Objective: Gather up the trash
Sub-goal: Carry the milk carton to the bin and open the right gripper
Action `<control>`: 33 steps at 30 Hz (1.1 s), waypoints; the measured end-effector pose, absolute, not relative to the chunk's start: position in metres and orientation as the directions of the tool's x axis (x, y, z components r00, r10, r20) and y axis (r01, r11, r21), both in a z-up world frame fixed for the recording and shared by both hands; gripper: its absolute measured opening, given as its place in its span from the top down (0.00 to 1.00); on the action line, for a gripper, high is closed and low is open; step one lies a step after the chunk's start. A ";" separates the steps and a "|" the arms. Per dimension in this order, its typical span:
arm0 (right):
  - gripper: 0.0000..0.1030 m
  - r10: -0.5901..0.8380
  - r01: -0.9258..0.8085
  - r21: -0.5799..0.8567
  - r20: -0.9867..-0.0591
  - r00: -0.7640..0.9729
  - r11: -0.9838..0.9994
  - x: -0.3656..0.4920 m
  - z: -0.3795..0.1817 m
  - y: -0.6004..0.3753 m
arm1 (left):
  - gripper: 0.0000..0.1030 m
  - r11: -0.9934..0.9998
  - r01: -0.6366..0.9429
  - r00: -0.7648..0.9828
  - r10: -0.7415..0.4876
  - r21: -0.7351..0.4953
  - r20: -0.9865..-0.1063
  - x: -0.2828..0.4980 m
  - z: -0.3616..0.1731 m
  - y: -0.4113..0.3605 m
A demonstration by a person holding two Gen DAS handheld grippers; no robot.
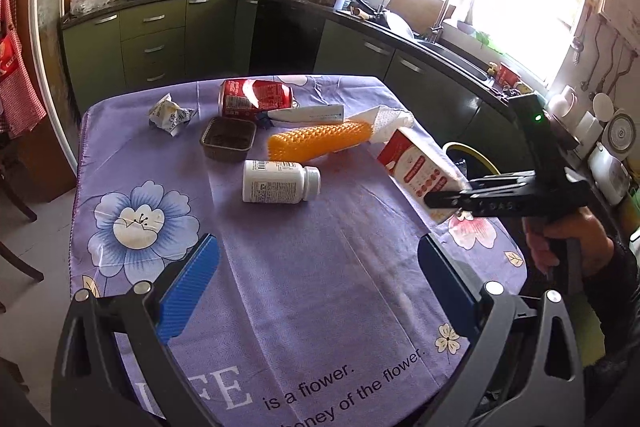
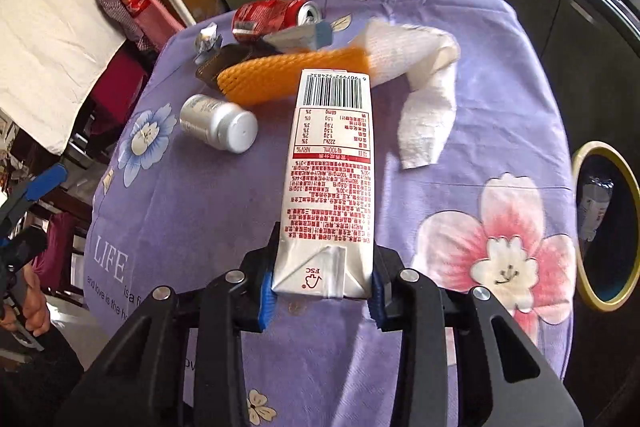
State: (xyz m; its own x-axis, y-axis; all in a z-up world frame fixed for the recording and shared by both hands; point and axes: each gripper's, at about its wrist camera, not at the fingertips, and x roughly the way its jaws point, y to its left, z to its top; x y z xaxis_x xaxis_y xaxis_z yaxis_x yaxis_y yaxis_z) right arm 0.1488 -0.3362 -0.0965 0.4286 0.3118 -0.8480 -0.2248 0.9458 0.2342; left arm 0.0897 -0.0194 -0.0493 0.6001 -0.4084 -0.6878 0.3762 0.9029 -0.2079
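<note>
Left wrist view: your left gripper (image 1: 316, 291) hangs released over bare purple floral tablecloth (image 1: 280, 267), blue pads wide apart, nothing between them. To its right, your right gripper (image 1: 444, 198) holds the white-and-red drink carton (image 1: 416, 167) lifted at a tilt above the table's right edge, and the yellow-rimmed black bin (image 1: 476, 157) sits just past that edge, partly hidden behind the carton. Keep the left one parked; it's out of the carry path. Right wrist view: the right gripper (image 2: 322, 293) is clenched on the carton (image 2: 330, 163) at its folded end, blue pads (image 2: 266, 301) pressing both sides, long body sticking forward over the cloth. The grip is at one end only, so I'd expect the free end to swing; move smoothly and don't squeeze harder, since the carton looks crushable. The bin (image 2: 580, 227) opens at the right, beside the table edge, with something already inside. The way across the pink flower looks clear. Watch the white paper towel (image 2: 420, 99), orange ribbed foam sleeve (image 2: 288, 75) and white pill bottle (image 2: 218, 125) near the carton's far end. Get the whole carton over the rim before letting go.
</note>
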 end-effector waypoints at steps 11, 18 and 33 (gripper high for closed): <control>0.65 -0.045 0.254 0.089 -0.877 0.479 0.963 0.171 -0.095 -0.551 | 0.08 0.894 0.398 0.580 -0.419 -0.207 -0.699 0.095 -0.053 -0.042; 0.45 -0.126 0.363 0.044 -0.893 0.432 0.931 0.185 -0.138 -0.594 | 0.07 0.896 0.407 0.570 -0.402 -0.178 -0.717 0.097 -0.053 -0.053; 0.33 -0.020 0.163 0.082 -0.839 0.543 0.983 0.158 -0.087 -0.530 | 0.07 0.909 0.391 0.526 -0.351 -0.145 -0.775 0.122 -0.075 -0.055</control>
State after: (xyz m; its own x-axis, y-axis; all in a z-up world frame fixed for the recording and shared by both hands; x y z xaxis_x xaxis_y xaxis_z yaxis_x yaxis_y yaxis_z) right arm 0.1581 -0.5297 -0.0873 0.5433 -0.0205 -0.8393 0.1631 0.9832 0.0816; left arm 0.1219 -0.0550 -0.0751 0.5265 -0.3506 -0.7745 0.3911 0.9088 -0.1455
